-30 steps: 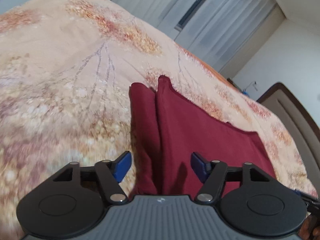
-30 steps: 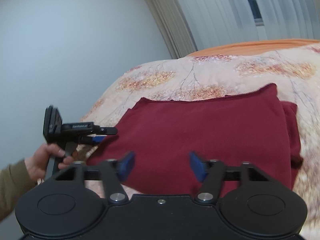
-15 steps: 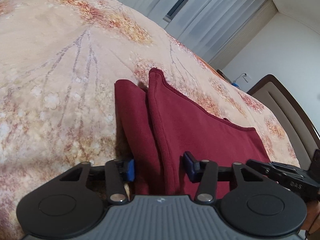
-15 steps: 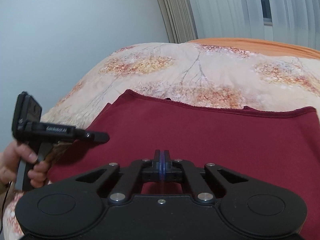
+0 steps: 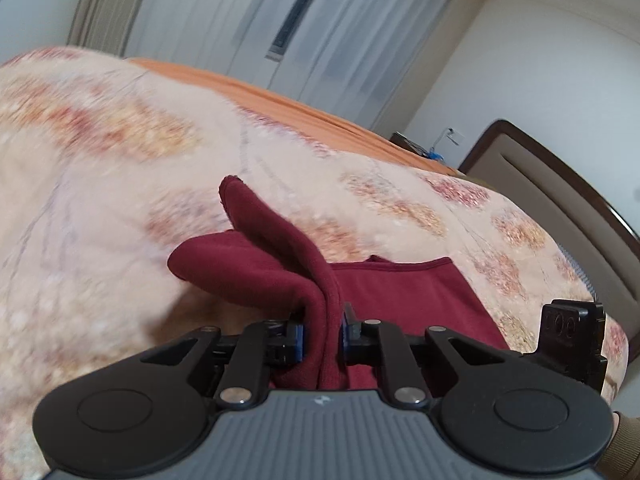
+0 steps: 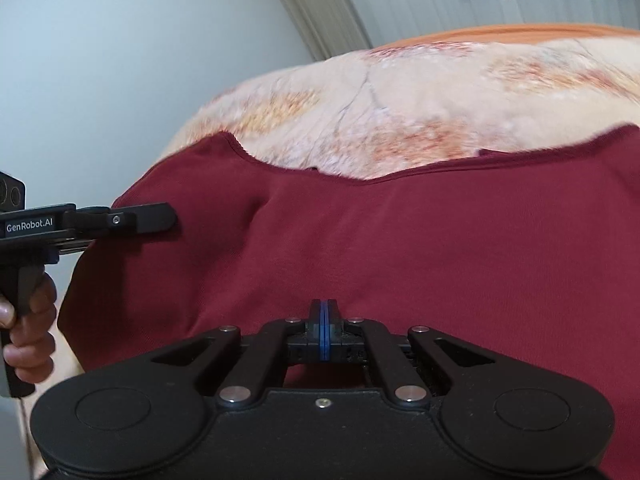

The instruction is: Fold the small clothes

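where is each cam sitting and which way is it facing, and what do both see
Left wrist: sits on the left gripper, looking down its fingers across the bed toward the curtains; its pads clamp a raised fold of the red garment.
Right wrist: sits on the right gripper, jaws shut, facing the wall corner; a hand shows at left.
Shared: garment, bed, curtains, and each sees the other gripper.

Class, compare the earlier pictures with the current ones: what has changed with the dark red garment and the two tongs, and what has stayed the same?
The left tongs have just been closing and now pinch the folded edge of the dark red garment, lifting it off the floral bedspread. The right tongs went from open to shut, low over the cloth; whether they pinch it is unclear. The rest of the garment stays flat on the bed.
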`<move>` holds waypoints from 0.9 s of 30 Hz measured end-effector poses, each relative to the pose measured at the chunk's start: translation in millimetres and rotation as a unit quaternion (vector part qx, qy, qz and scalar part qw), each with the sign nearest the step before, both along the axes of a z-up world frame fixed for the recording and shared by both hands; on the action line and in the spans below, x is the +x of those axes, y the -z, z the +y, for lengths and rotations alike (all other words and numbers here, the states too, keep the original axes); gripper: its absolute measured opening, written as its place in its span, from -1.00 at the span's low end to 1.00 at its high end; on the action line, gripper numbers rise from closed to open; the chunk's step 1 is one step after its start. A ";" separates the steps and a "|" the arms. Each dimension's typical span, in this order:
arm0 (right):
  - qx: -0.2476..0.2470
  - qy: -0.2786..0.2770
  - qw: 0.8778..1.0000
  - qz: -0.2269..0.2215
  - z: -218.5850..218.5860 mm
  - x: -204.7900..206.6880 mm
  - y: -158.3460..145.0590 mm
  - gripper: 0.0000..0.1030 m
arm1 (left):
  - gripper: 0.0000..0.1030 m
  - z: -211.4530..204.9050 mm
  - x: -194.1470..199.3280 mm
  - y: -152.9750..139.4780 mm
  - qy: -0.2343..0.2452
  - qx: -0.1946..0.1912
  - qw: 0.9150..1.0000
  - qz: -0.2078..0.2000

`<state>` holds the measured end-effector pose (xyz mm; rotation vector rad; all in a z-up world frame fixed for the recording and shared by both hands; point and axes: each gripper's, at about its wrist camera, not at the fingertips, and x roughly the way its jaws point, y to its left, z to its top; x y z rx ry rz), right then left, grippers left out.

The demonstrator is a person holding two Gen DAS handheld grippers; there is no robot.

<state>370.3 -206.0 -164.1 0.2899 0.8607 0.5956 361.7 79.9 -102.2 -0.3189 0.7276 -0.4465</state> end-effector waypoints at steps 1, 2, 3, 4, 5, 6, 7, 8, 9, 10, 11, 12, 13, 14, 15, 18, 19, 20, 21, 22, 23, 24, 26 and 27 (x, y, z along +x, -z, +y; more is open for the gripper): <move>0.010 0.007 1.000 0.003 -8.4 -1.1 -0.2 -1.00 | -0.67 -14.5 3.4 -3.5 0.009 0.010 1.000 -0.002; 0.019 0.014 1.000 0.007 -17.3 -2.0 -0.3 -1.00 | -0.67 -30.7 6.2 -6.0 0.017 0.024 1.000 -0.003; 0.027 0.021 0.999 0.010 -26.8 -3.8 -0.4 -1.00 | -0.67 -47.4 10.0 -7.2 0.025 0.038 0.999 -0.002; 0.036 0.029 0.999 0.012 -36.5 -5.7 -0.7 -1.00 | -0.67 -65.2 13.1 -7.7 0.034 0.055 0.998 -0.002; 0.046 0.038 0.998 0.014 -46.9 -7.2 -1.0 -1.00 | -0.67 -84.1 15.1 -7.4 0.045 0.077 0.996 -0.004; 0.058 0.049 0.997 0.016 -58.8 -8.8 -1.1 -1.00 | -0.67 -103.6 16.7 -6.0 0.058 0.101 0.993 -0.008; 0.070 0.061 0.995 0.019 -69.9 -9.9 -1.1 -0.95 | -0.67 -122.0 18.0 -3.0 0.070 0.122 0.990 -0.008; 0.084 0.074 0.994 0.022 -81.4 -10.9 -0.7 -0.92 | -0.67 -138.9 19.2 0.6 0.081 0.140 0.987 -0.008; 0.098 0.086 0.991 0.028 -93.2 -11.8 0.6 -0.89 | -0.67 -153.0 18.5 5.2 0.089 0.156 0.984 -0.009; 0.116 0.098 0.988 0.036 -104.4 -11.7 3.1 -0.89 | -0.67 -163.9 16.6 9.8 0.095 0.171 0.981 -0.011; 0.134 0.106 0.984 0.046 -114.6 -11.9 6.0 -0.89 | -0.66 -172.6 13.4 13.3 0.099 0.184 0.978 -0.013; 0.151 0.112 0.981 0.054 -123.0 -11.8 8.5 -0.89 | -0.64 -178.4 10.3 16.3 0.100 0.193 0.976 -0.014; 0.163 0.117 0.978 0.058 -128.9 -11.7 10.2 -0.87 | -0.62 -181.1 8.6 19.5 0.098 0.198 0.975 -0.014; 0.173 0.120 0.976 0.060 -133.0 -11.5 11.6 -0.87 | -0.52 -182.0 5.4 20.8 0.099 0.193 0.976 -0.015; 0.185 0.123 0.973 0.064 -135.9 -11.1 12.6 -0.85 | -0.45 -179.9 3.7 21.2 0.102 0.183 0.978 -0.014; 0.220 0.128 0.964 0.072 -138.4 -8.5 14.2 -0.53 | -0.30 -172.6 -0.9 16.8 0.104 0.153 0.983 -0.015; 0.229 0.129 0.962 0.074 -137.7 -6.3 14.0 -0.39 | -0.30 -170.4 -2.7 15.0 0.102 0.150 0.983 -0.016; 0.234 0.127 0.961 0.076 -136.7 -3.2 13.6 -0.36 | -0.30 -167.9 -4.3 13.1 0.098 0.147 0.984 -0.017; 0.235 0.126 0.961 0.077 -135.9 -1.1 13.3 -0.32 | -0.30 -164.6 -6.7 10.7 0.096 0.140 0.985 -0.019; 0.236 0.125 0.960 0.080 -134.6 3.3 13.8 -0.27 | -0.29 -161.0 -9.9 8.3 0.093 0.133 0.987 -0.022; 0.240 0.124 0.959 0.083 -133.3 6.3 14.0 -0.24 | -0.27 -157.0 -13.7 5.9 0.090 0.125 0.988 -0.023; 0.245 0.124 0.958 0.086 -133.0 8.8 14.5 -0.18 | -0.23 -153.1 -17.9 3.3 0.089 0.115 0.989 -0.027; 0.255 0.125 0.955 0.088 -132.3 10.4 14.6 -0.10 | 0.01 -150.0 -24.4 -0.9 0.095 0.101 0.990 -0.038; 0.259 0.125 0.954 0.088 -133.6 13.2 14.9 -0.08 | 0.06 -150.2 -26.0 -1.8 0.100 0.094 0.990 -0.042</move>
